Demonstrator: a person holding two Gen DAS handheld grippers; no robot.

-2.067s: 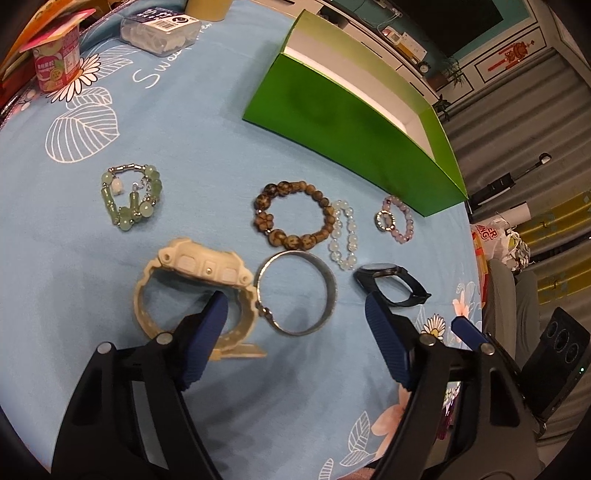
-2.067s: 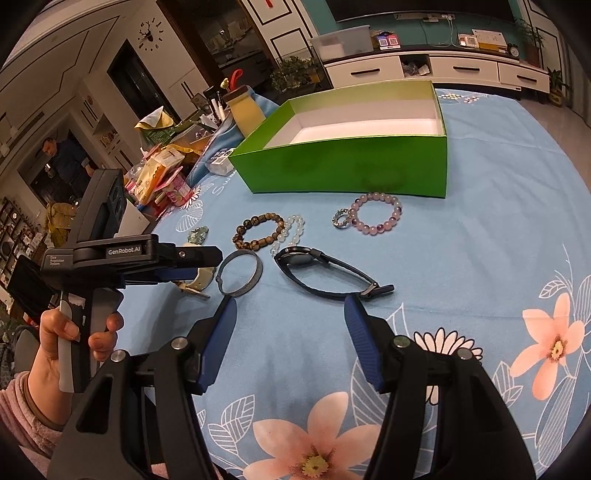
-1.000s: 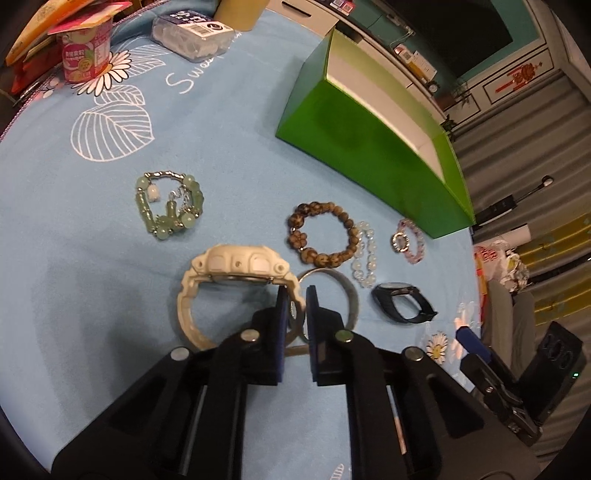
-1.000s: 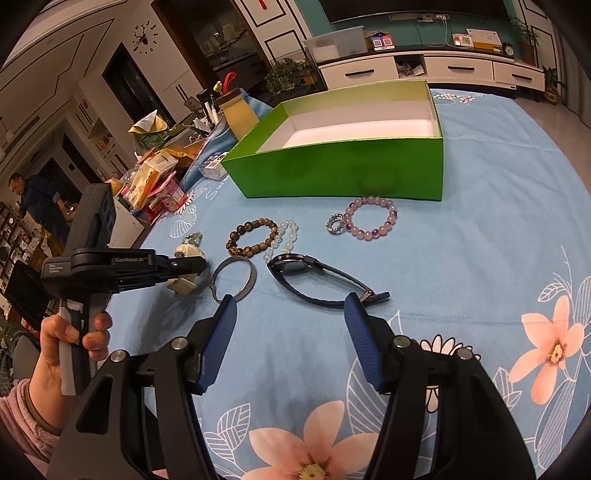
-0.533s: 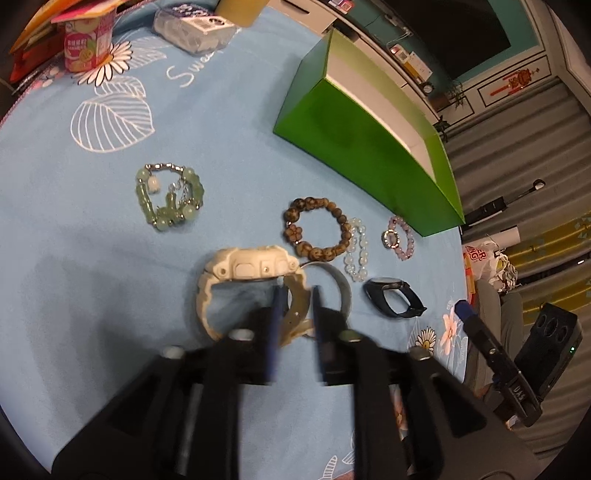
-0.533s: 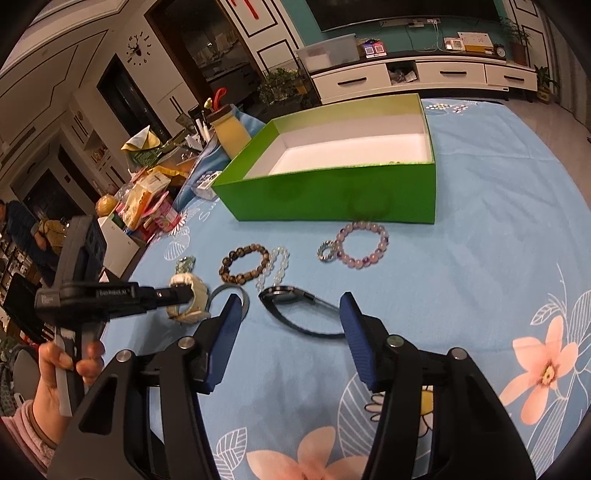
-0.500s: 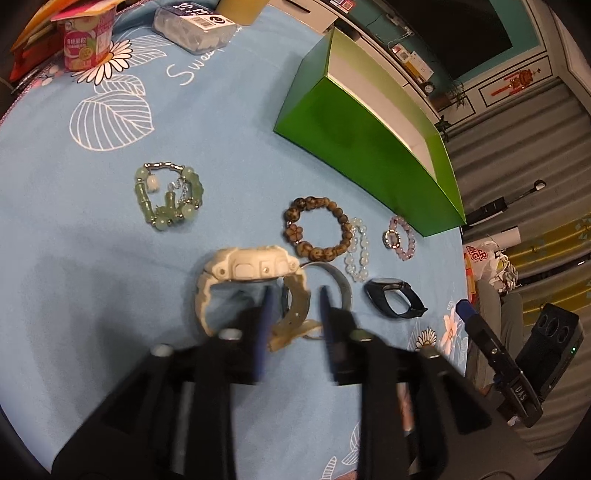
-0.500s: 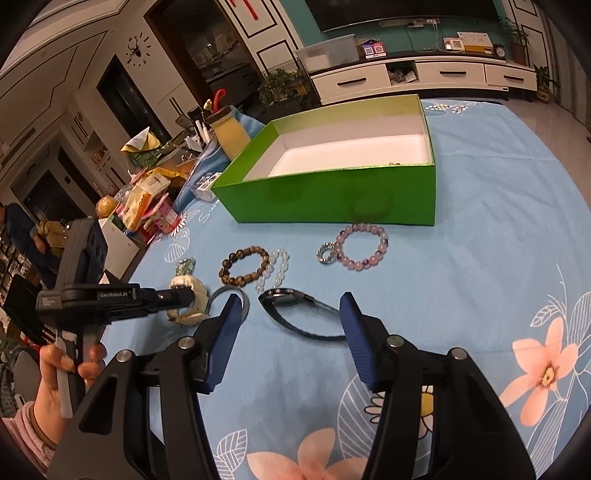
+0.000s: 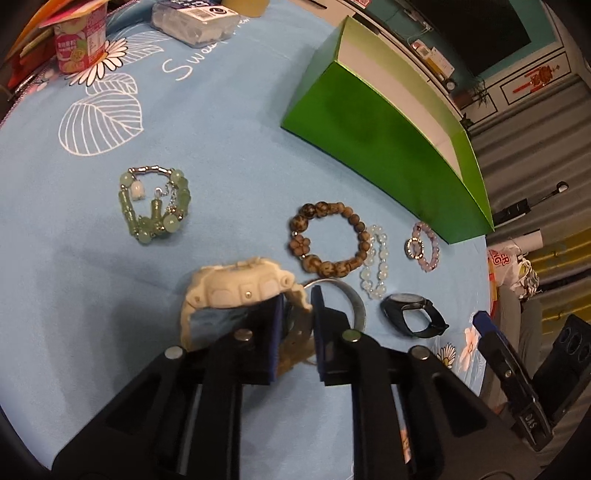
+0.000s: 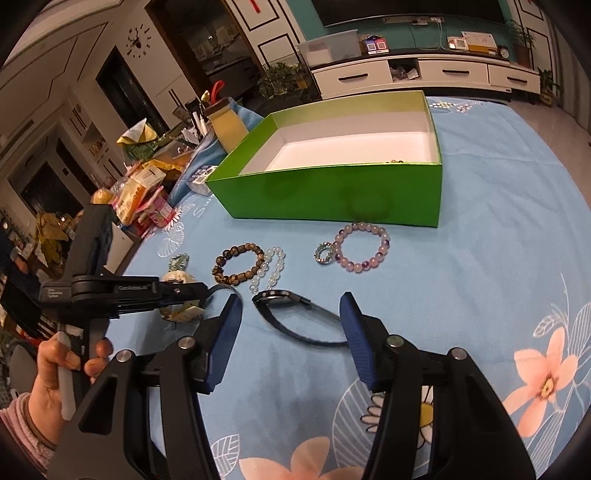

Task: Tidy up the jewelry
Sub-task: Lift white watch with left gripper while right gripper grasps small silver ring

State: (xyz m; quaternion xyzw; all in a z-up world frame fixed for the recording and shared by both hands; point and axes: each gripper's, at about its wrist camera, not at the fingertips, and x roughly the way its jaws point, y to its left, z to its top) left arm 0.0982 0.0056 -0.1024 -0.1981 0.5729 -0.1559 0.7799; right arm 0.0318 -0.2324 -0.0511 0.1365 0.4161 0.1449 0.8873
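My left gripper (image 9: 297, 306) is shut on the strap of a cream watch (image 9: 236, 284) and holds it just above the blue cloth; it also shows in the right wrist view (image 10: 184, 312). My right gripper (image 10: 290, 323) is open over the strap of a black watch (image 10: 295, 310). On the cloth lie a silver bangle (image 9: 354, 299), a brown bead bracelet (image 9: 328, 240), a clear bead bracelet (image 9: 376, 262), a purple bead bracelet (image 10: 362, 247) and a green bead bracelet (image 9: 155, 206). A green box (image 10: 332, 199) stands open behind them.
A yoghurt cup (image 9: 79, 40) and a clear plastic case (image 9: 195, 18) sit at the far left of the cloth. Snack packets and a jar (image 10: 225, 122) crowd the table's left edge. Flower-print cloth lies to the right of the jewelry.
My left gripper closed on the cream watch's strap and has lifted and tilted the watch. My right gripper moved forward over the black watch and stays open.
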